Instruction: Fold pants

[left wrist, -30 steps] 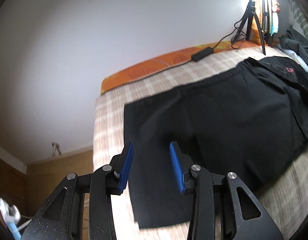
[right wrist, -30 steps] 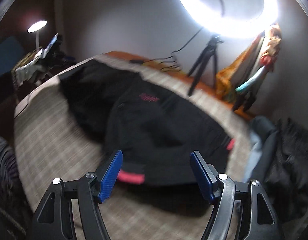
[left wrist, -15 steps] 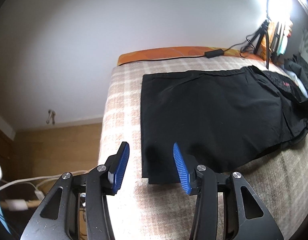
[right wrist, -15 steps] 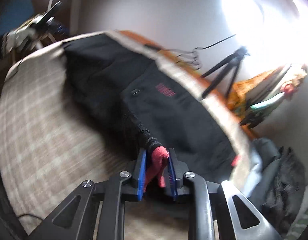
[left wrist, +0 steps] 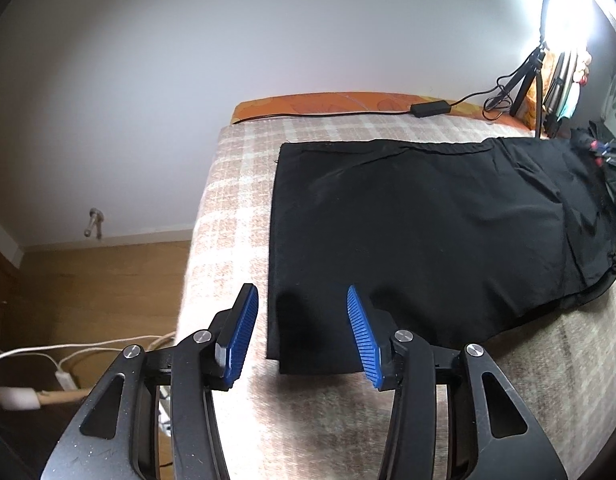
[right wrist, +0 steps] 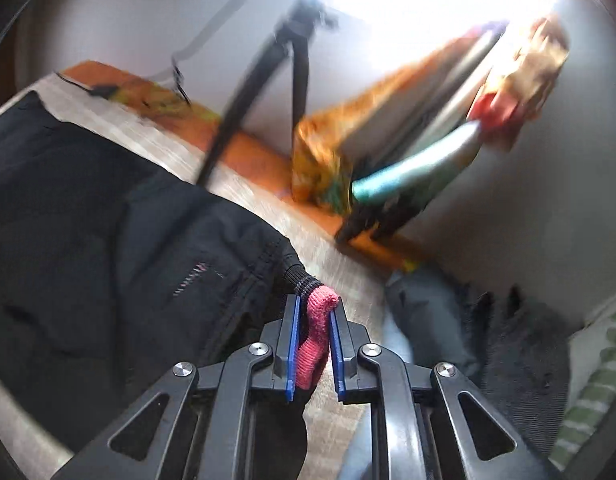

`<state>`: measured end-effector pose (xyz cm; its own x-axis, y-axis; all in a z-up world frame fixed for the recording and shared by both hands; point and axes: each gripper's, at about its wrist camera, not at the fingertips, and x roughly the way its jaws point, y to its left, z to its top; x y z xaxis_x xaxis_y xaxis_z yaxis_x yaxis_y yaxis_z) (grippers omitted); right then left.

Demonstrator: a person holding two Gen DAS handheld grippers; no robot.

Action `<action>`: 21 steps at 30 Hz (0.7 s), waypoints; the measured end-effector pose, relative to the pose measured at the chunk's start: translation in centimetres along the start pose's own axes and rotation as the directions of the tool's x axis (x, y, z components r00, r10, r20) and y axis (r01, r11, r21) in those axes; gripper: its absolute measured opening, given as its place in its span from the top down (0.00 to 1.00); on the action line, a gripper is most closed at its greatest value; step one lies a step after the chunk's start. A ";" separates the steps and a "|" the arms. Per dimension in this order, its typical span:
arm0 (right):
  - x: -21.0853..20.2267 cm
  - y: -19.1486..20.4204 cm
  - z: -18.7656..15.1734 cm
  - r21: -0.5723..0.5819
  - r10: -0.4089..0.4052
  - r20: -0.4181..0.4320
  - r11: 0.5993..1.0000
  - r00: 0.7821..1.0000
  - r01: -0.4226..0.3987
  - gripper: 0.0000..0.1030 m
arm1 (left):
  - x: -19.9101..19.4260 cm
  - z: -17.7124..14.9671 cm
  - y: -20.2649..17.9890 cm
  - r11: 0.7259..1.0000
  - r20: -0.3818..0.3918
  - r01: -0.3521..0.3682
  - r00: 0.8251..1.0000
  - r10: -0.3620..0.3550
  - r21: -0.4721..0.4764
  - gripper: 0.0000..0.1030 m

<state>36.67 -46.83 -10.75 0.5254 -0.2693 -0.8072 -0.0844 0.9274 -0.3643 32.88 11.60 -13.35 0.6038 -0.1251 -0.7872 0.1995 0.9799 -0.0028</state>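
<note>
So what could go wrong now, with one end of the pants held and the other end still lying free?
1. The right gripper holds the pants only by the pink cuff, so the cloth may slip out when pulled.
2. The left gripper is open above the hem corner; a pull from the right alone may drag or crease the pants.
3. The tripod and cable stand near the pants and could be caught.
</note>
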 end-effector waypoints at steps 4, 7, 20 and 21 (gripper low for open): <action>2.4 1.3 -0.4 -0.039 -0.053 -0.037 0.998 0.998 0.052 0.77 | -0.8 -0.2 -0.4 0.999 0.002 0.022 1.000 -0.022 -0.030 0.53; 1.6 1.6 -0.4 -0.023 -0.048 -0.009 0.999 0.999 0.048 0.56 | -1.5 -0.7 0.1 0.991 0.005 0.065 0.998 -0.065 -0.120 0.44; -11.9 12.2 -2.4 -0.156 0.227 0.209 0.968 0.951 -0.196 0.33 | -1.5 -4.5 0.2 0.842 0.026 0.247 0.963 -0.268 -0.479 0.42; -12.6 14.0 -2.6 -0.199 0.236 0.206 0.960 0.950 -0.195 0.32 | -1.5 -4.7 0.0 0.827 0.034 0.266 0.957 -0.288 -0.495 0.42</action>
<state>26.70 -31.13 -6.92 0.6536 0.0164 -0.7567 -0.3520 0.8916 -0.2847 28.32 12.55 -15.07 0.5465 -0.4070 -0.7319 -0.0563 0.8541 -0.5170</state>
